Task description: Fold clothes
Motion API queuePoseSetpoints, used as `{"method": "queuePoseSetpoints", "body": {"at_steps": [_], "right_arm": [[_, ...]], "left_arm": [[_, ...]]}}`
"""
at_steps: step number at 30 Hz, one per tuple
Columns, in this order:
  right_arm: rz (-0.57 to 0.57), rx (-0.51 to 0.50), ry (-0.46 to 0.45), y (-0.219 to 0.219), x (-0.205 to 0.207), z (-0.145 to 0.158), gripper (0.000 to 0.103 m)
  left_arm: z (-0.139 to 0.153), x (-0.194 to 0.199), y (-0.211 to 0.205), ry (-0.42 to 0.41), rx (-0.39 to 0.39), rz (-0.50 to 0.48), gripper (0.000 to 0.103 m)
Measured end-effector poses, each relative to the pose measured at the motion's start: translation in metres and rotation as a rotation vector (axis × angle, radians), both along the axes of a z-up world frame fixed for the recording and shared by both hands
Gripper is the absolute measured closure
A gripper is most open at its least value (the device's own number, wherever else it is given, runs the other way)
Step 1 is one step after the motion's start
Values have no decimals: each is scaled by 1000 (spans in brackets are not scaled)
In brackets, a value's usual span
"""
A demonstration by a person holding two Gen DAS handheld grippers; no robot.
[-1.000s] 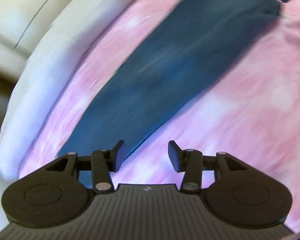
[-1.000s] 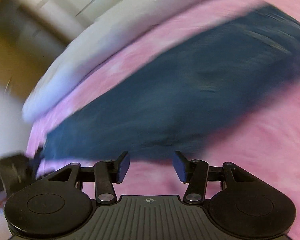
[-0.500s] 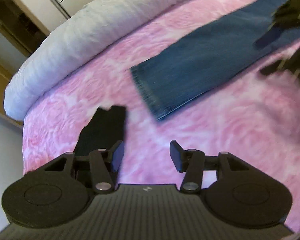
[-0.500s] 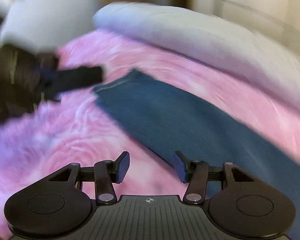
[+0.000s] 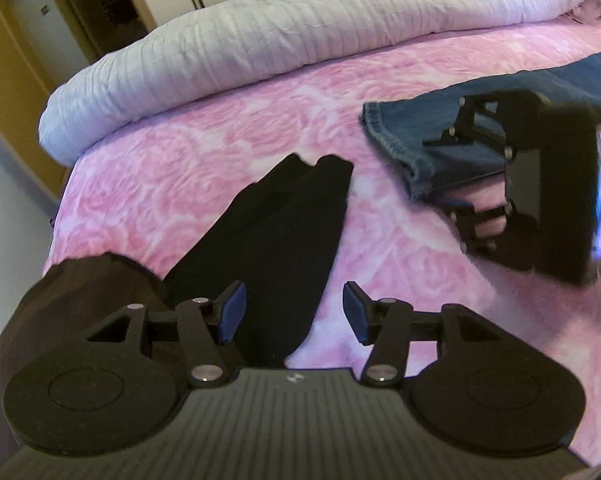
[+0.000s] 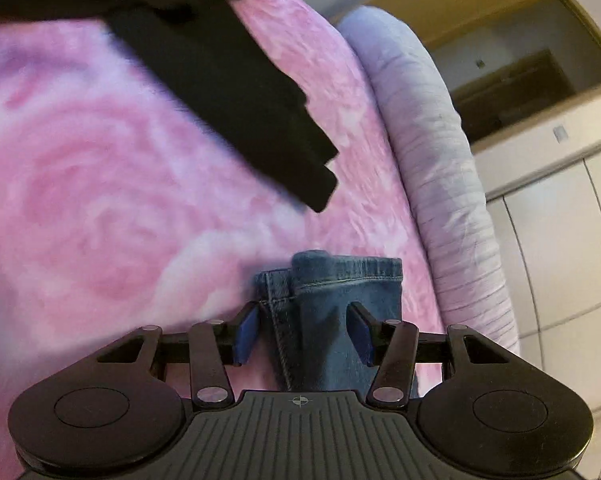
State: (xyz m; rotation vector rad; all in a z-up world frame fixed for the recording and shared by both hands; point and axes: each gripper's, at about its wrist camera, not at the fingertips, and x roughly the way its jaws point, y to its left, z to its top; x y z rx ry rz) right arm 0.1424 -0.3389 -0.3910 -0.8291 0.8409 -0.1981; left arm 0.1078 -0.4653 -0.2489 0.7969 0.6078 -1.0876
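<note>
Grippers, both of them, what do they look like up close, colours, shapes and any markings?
Both match. The left gripper and the right gripper are matte black, each with two round discs either side of a ribbed grey-black plate bearing a small white mark. Jointed black links with silver pins carry short fingers faced with blue pads. Seen from the left camera, the right gripper has a boxy black body with a shiny edge. No cables or sleeves show.

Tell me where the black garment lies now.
The black garment lies on the pink bedspread, ahead of the left hand-held gripper in its view, left of the jeans; both open grippers leave it untouched.
</note>
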Motion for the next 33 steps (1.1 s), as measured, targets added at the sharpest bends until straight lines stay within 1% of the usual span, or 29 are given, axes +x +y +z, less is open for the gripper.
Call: {"method": "queuePoseSetpoints", "body": {"at_steps": [1, 4, 6, 7, 9, 11, 14, 15, 17, 18, 20, 21, 22, 23, 24, 25, 26, 27, 28, 31, 33], "right_arm": [[-16, 38, -11, -6, 1, 4, 72], [-56, 191, -61, -26, -3, 29, 83], [-84, 301, -108, -41, -7, 49, 85], [-102, 371, -158, -52, -13, 67, 86], [-149, 521, -286, -82, -37, 109, 86], [-228, 654, -444, -122, -75, 153, 86], [-413, 779, -689, -192, -156, 199, 86], [-487, 810, -759, -215, -187, 203, 86], [-656, 880, -892, -263, -252, 196, 86], [-749, 924, -949, -287, -284, 187, 86], [-957, 1055, -1023, -331, -346, 147, 86], [-1059, 1141, -1025, -350, -372, 122, 85], [-1161, 1227, -1024, -369, -398, 96, 80], [-1247, 1301, -1009, -383, -419, 75, 78], [-1312, 1360, -979, -391, -431, 58, 74], [-1336, 1411, -956, -397, -442, 47, 73], [-1307, 1428, -948, -397, -450, 45, 72], [-1287, 1418, -939, -396, -453, 49, 70], [-1279, 1414, -930, -394, -457, 52, 68], [-1274, 1415, -921, -391, -473, 63, 67], [-1250, 1389, -894, -388, -477, 73, 66]], "left_arm": [[-1, 0, 0, -1, 6, 1, 54], [-1, -8, -3, -8, 23, -13, 54], [1, -20, -8, -9, 30, -36, 54], [3, -27, -14, -9, 37, -52, 54], [7, -46, -29, -11, 46, -90, 54], [12, -69, -49, -8, 47, -130, 54], [18, -115, -88, -3, 40, -202, 54], [19, -133, -103, -2, 37, -231, 54], [21, -170, -132, 0, 29, -289, 54], [21, -189, -146, 6, 27, -316, 54], [20, -227, -173, 18, 23, -369, 54], [20, -246, -187, 24, 21, -396, 54], [19, -264, -200, 29, 20, -424, 54], [17, -284, -212, 30, 24, -454, 54], [16, -303, -224, 29, 27, -484, 54], [14, -320, -234, 21, 32, -512, 54], [12, -334, -244, 12, 39, -536, 54], [10, -346, -254, 5, 47, -556, 54], [7, -351, -264, 2, 59, -561, 54], [-1, -362, -296, -7, 94, -572, 53], [-5, -359, -318, 11, 117, -538, 53]]}}
